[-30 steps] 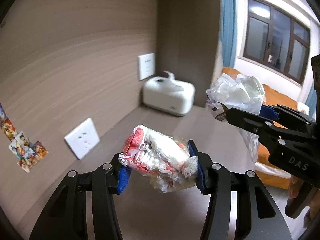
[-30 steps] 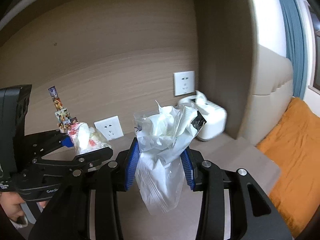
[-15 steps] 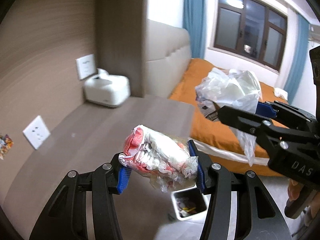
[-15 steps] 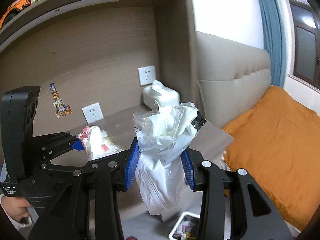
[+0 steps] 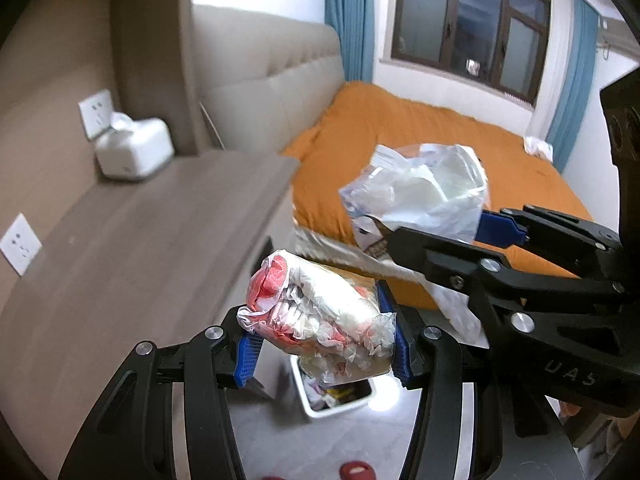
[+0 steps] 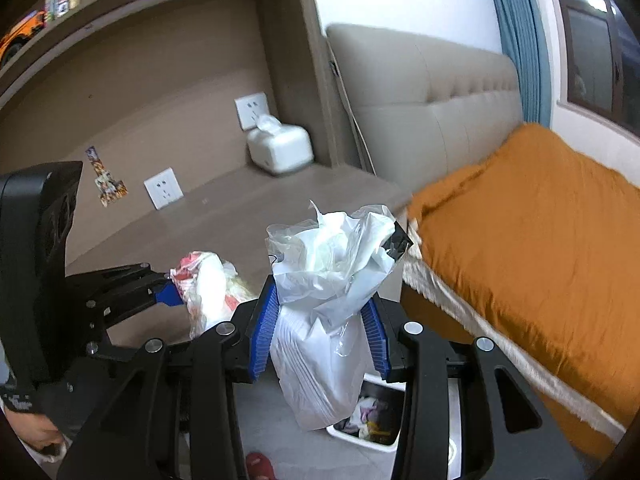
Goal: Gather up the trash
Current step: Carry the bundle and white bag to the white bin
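My left gripper (image 5: 320,342) is shut on a crumpled red-and-white wrapper (image 5: 316,316), held in the air past the desk's edge. My right gripper (image 6: 320,334) is shut on a crumpled white plastic bag (image 6: 324,312) that hangs down between its fingers. A white trash bin (image 6: 370,420) with litter inside stands on the floor, partly hidden under the bag; in the left wrist view the bin (image 5: 340,398) sits just below the wrapper. The right gripper and its bag (image 5: 424,200) show at the right of the left wrist view; the left gripper and wrapper (image 6: 208,280) show at the left of the right wrist view.
A wooden desk (image 5: 120,240) with a white tissue box (image 5: 134,154) runs along the left wall. A bed with an orange cover (image 6: 532,240) and beige headboard stands to the right. A red slipper (image 6: 260,466) lies on the grey floor.
Both grippers swung right, away from the desk wall and off the desk's edge. The bed and the floor bin came into view, and the bin now sits under the held trash.
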Available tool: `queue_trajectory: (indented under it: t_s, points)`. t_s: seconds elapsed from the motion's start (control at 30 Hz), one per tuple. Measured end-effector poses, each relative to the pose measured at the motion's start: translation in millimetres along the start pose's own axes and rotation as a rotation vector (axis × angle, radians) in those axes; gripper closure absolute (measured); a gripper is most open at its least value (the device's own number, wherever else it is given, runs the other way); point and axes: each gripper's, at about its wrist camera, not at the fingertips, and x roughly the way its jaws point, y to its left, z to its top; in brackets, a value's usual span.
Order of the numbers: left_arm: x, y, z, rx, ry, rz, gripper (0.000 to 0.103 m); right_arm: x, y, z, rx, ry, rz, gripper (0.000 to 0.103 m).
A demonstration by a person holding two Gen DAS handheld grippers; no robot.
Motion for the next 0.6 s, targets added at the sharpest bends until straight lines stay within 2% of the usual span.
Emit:
queue_trajectory:
  t_s: [0.27,0.6]
  points:
    - [71.6,-4.5,-27.3,0.007,0.092,-0.056,0.052,40.2,-30.6,-37.6,0.036,0.054,-0.018,0.061]
    - [183.4,17.5,-98.3,-0.001,0.195,-0.089,0.052,140.6,-58.4,-116.5,0.071,0.179,-0.064,0.061]
